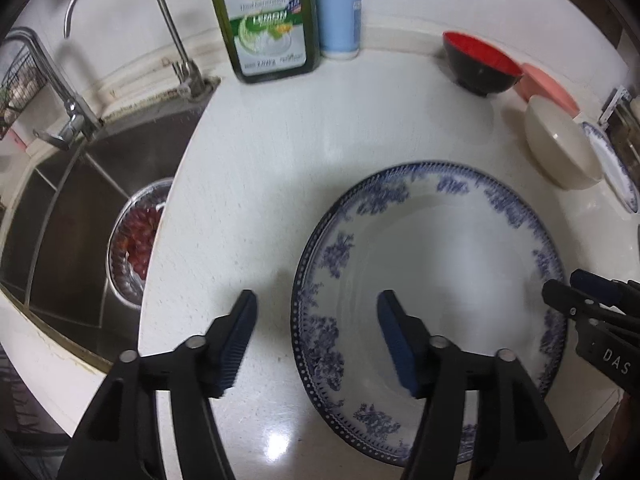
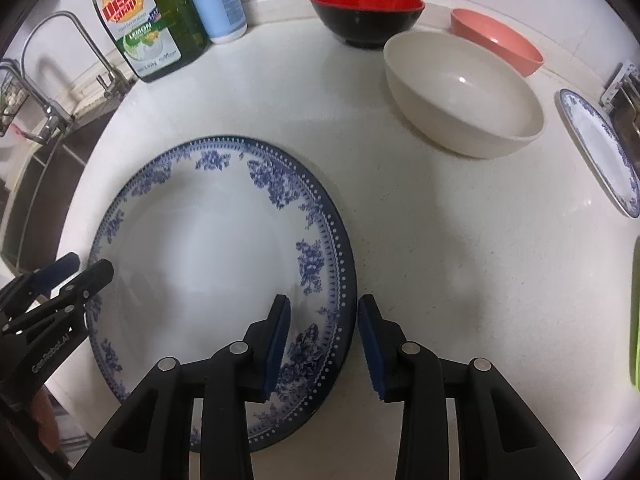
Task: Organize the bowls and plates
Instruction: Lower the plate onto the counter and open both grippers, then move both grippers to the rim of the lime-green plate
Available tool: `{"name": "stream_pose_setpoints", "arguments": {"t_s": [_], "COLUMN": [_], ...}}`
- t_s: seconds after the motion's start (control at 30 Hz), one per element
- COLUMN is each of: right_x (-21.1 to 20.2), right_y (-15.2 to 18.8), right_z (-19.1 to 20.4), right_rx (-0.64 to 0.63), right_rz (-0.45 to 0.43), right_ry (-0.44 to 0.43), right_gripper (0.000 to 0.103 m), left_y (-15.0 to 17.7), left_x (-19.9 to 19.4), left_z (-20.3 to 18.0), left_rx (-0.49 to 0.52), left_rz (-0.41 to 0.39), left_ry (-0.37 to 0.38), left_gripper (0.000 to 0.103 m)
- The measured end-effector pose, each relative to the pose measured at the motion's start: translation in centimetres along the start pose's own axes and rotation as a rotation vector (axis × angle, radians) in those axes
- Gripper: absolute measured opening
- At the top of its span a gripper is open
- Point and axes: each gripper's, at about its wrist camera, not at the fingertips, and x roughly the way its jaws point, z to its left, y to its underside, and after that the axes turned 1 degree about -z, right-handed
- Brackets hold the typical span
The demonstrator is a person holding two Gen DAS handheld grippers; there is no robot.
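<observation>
Black two-finger left gripper [image 1: 316, 336] with blue pads hangs released, jaws straddling the near-left rim of the large white plate with blue floral border [image 1: 432, 280], which lies flat on the white speckled counter [image 1: 260, 184]. Opposite, the right gripper [image 2: 324, 344] also stands released astride the plate's right rim. Its near edge is hidden behind the fingers. A second blue-patterned plate [image 2: 600, 148] is cut off at the frame edge, beyond the cream bowl [image 2: 464, 100].
</observation>
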Motion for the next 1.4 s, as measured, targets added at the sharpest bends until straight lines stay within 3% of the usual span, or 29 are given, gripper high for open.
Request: {"name": "stream_pose_setpoints", "arguments": {"t_s": [0.2,0.4,0.87,1.4], "right_x": [-2.2,-5.3,-11.9,-18.8], "right_y": [-0.2,0.2,3.3,8.9], "right_z": [-0.4,-2.0,-8.4,-18.3], "right_rx": [0.016,0.079,0.24,0.44], "right_rz": [-0.074,-0.186,-0.332,-0.461], "right_ry": [-0.009,0.012,0.142,0.344], "right_gripper": [0.053,0.069,0.069,0.069], "left_y": [-1.1,-2.1,-3.1,-2.7], "left_x": [-2.5,-4.9,-9.8,-13.6], "left_z": [-0.9,-2.7,-11.2,-24.1], "left_rx": [0.027,0.085,0.263,0.463], "left_rz": [-0.084,-0.173,-0.313,-0.375], "left_ry": [0.013,0.034,0.162,0.332], "left_gripper": [0.084,0.092,0.095,0.095]}}
